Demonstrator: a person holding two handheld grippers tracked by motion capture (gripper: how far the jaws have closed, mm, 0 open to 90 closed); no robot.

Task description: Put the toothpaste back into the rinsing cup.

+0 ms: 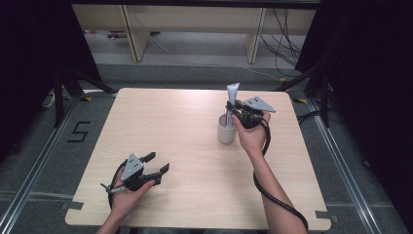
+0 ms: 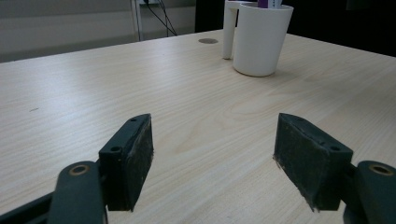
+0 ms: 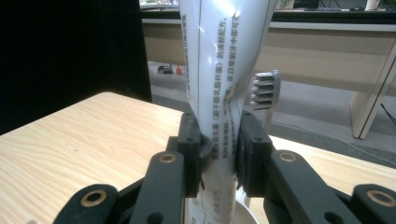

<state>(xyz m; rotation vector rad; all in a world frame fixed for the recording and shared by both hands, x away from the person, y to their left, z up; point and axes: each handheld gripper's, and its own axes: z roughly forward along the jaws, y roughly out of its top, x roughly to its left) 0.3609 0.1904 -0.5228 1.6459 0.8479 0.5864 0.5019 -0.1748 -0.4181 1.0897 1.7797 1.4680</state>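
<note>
My right claw [image 3: 218,156] pinches the toothpaste tube [image 3: 224,70] upright over the white cup [image 1: 226,129], at two o'clock on the surface [image 1: 185,146], ready for seating. Left claw [image 2: 215,161] idles wide, empty, at seven.

Table [image 1: 195,146] pale matt wood grain; cup [image 2: 259,39] smooth white plastic; tube [image 3: 224,70] glossy printed plastic.

Overhead and gripper views, shared cup [image 1: 226,130]

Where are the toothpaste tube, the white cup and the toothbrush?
toothpaste tube [image 3: 224,70], right gripper view, on its printed front.
white cup [image 2: 259,39], left gripper view, on its side wall.
toothbrush [image 3: 265,91], right gripper view, on its bristled head.
</note>
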